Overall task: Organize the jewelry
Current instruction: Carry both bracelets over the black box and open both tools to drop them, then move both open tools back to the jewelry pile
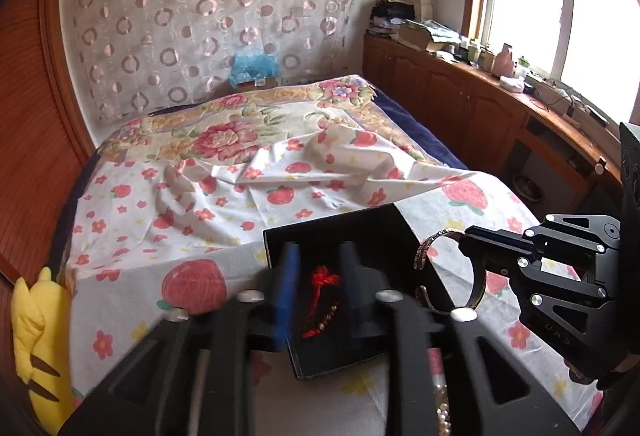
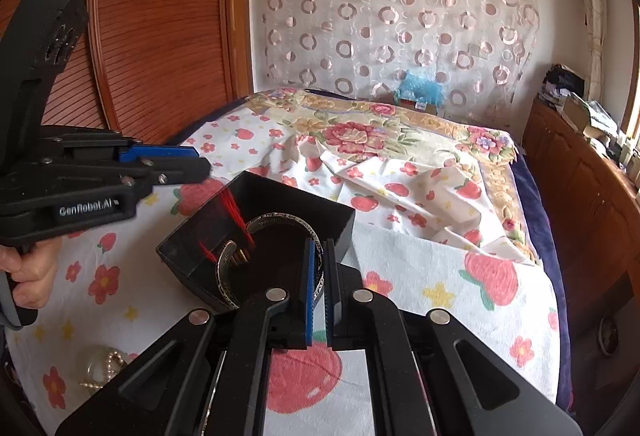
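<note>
The bangle (image 2: 276, 256) sits pinched by its rim between the blue pads of my right gripper (image 2: 319, 276), its open ring standing roughly upright and reaching forward and to the left from the pads, so that most of the hoop hangs over the open mouth of the black box (image 2: 344, 224). The near part of the rim I hold is still at the box's near wall, so I judge the drop turns on moving the ring a little further forward and down, its plane kept in line with my fingers, before I let go. Inside the box lies a red-tasselled cord (image 1: 320, 296), just left of the bangle's free end. My left gripper (image 1: 318, 276) hovers over the box from the other side, its fingers spread and holding nothing. The box rests on the bed (image 2: 500, 300), on a strawberry-print sheet. A pearl piece (image 2: 102, 368) lies on the sheet to the near left, well apart from the box.
</note>
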The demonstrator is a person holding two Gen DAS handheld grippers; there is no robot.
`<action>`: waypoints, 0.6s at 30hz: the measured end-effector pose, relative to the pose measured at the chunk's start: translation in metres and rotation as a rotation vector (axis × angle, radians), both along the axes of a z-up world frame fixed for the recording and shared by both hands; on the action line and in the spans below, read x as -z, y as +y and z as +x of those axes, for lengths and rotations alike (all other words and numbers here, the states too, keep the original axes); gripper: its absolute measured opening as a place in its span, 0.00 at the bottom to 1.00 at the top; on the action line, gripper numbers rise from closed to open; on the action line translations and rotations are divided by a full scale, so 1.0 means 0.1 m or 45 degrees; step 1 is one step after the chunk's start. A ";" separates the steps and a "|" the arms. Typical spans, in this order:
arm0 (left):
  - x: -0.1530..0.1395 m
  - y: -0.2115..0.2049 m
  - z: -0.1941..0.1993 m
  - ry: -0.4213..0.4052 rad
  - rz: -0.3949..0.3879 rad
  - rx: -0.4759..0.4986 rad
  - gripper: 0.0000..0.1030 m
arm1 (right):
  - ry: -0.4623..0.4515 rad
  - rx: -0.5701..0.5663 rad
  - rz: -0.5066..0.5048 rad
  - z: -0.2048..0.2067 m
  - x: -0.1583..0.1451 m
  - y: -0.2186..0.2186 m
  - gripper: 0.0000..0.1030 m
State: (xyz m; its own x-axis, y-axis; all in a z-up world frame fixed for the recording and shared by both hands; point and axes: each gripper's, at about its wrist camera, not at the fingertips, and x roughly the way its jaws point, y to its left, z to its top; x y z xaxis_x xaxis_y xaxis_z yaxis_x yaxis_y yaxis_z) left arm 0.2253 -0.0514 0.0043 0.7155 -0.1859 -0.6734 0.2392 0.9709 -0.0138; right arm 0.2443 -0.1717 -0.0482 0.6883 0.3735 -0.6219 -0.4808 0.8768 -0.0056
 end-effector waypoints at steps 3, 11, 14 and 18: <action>0.00 0.05 -0.05 -0.003 0.009 -0.012 0.34 | 0.008 -0.010 -0.008 0.04 0.05 0.06 0.05; -0.01 0.28 -0.32 -0.013 0.007 -0.030 0.40 | 0.039 -0.035 -0.042 0.11 0.21 0.26 0.06; 0.02 0.32 -0.41 -0.011 0.005 -0.030 0.40 | 0.040 -0.041 -0.055 0.12 0.23 0.29 0.08; 0.10 0.33 -0.54 -0.021 0.034 -0.021 0.41 | 0.040 -0.041 -0.067 0.12 0.21 0.30 0.08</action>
